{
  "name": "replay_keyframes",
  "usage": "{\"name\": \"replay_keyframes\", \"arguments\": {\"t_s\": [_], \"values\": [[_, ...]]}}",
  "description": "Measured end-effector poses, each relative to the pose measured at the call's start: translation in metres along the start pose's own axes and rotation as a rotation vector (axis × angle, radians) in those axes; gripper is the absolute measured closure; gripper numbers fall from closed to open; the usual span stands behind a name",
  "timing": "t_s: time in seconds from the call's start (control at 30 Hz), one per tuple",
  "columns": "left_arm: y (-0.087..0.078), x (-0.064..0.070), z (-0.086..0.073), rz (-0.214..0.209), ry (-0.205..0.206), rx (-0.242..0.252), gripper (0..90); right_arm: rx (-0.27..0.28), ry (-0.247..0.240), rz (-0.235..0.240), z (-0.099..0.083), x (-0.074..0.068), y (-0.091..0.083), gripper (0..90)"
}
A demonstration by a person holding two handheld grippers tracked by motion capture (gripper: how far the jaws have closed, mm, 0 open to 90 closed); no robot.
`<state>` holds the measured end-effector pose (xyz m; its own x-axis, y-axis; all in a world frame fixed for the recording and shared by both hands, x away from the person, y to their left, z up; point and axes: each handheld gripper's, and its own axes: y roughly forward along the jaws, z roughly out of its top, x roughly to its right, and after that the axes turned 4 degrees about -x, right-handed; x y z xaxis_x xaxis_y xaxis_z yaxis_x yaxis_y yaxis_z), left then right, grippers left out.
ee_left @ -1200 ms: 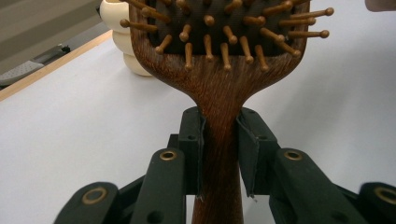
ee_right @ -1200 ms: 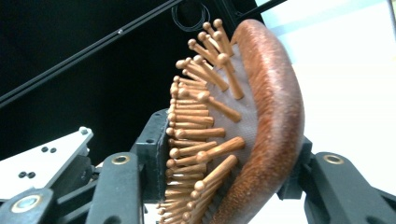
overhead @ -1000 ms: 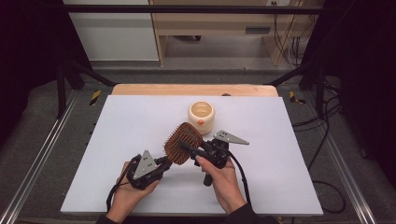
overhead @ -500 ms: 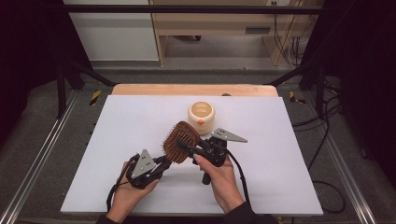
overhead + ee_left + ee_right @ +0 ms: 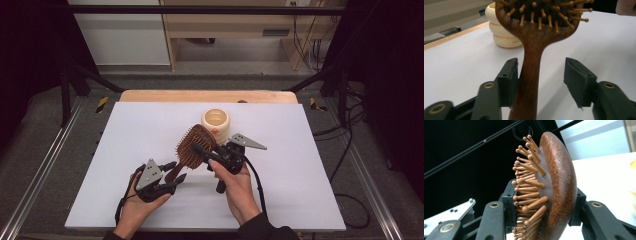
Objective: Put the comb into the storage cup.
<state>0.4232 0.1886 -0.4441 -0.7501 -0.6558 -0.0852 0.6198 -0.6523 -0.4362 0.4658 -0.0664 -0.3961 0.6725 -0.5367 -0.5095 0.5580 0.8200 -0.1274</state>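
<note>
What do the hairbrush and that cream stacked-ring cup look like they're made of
The hairbrush looks like dark brown wood with a smooth, slightly glossy finish: grain lines run along its handle, and its back shines in the right gripper view. Its lighter ball-tipped pins look wooden too, set in a greyish pad, possibly rubber. The cream cup has a smooth, even, matte surface; ceramic or plastic, hard to tell.

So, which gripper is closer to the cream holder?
Right. The right gripper, clamped on the hairbrush head, sits beside the cream holder; the left gripper is open around the handle, farther back.
</note>
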Motion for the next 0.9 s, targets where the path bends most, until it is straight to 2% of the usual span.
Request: {"name": "replay_keyframes", "arguments": {"t_s": [0.3,0.5,0.63,0.9], "values": [[-0.008,-0.002,0.002,0.030,-0.020,0.060,24.3,0.028,0.007,-0.020,0.013,0.005,-0.008,53.8],[-0.017,-0.007,0.000,0.067,-0.055,0.081,12.5,0.037,0.007,-0.032,0.015,0.008,-0.011,53.8],[-0.024,-0.010,-0.001,0.099,-0.050,0.095,7.8,0.036,0.008,-0.036,0.016,0.010,-0.012,53.7],[-0.035,-0.020,-0.007,0.133,-0.083,0.120,4.3,0.040,0.009,-0.054,0.019,0.013,-0.015,53.6]]}}
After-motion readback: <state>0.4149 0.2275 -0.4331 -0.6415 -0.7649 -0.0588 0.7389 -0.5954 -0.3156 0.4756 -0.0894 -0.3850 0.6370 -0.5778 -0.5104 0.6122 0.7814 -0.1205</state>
